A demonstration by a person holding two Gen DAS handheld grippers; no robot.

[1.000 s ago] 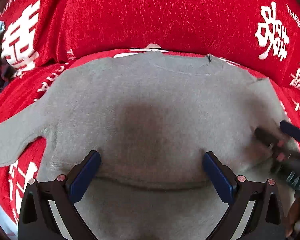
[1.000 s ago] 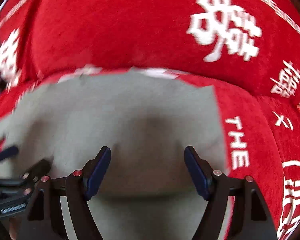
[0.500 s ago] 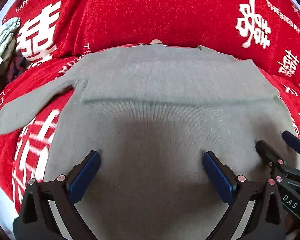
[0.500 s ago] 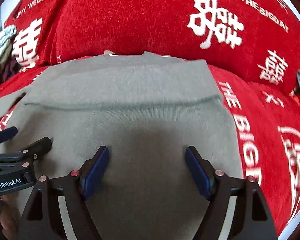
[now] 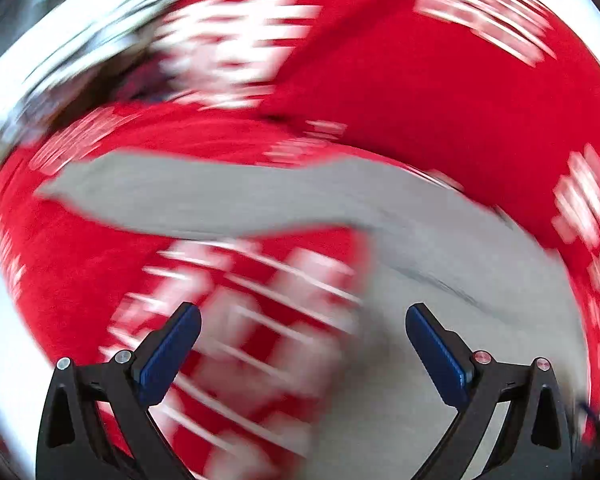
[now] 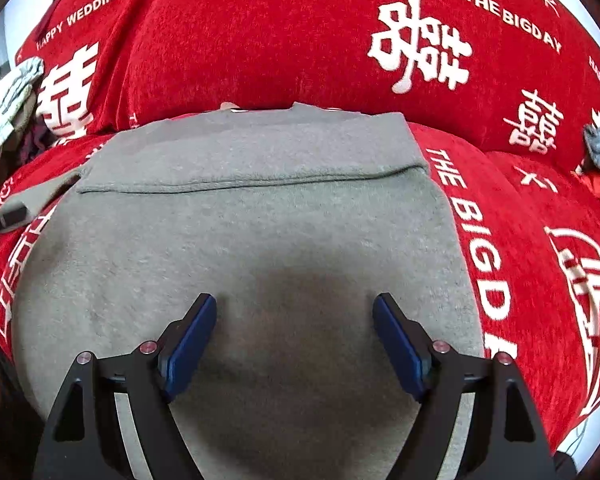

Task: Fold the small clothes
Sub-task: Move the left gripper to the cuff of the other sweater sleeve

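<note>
Knit grey sweater [image 6: 244,240] lies flat on plush red fabric [image 6: 260,48] printed with white characters and lettering, its lower part folded up to a straight hem edge running left to right across the chest. The right hand-held gripper [image 6: 294,340] hovers over the soft knit, blue-padded fingers [image 6: 188,344] spread wide, pinching nothing. The left hand-held gripper [image 5: 302,354] is likewise spread and empty; its view is badly smeared, but a long grey sleeve [image 5: 204,196] seems to stretch sideways leftward.

A sofa under a red cover [image 6: 284,40] with white lettering fills the background, evenly lit.
</note>
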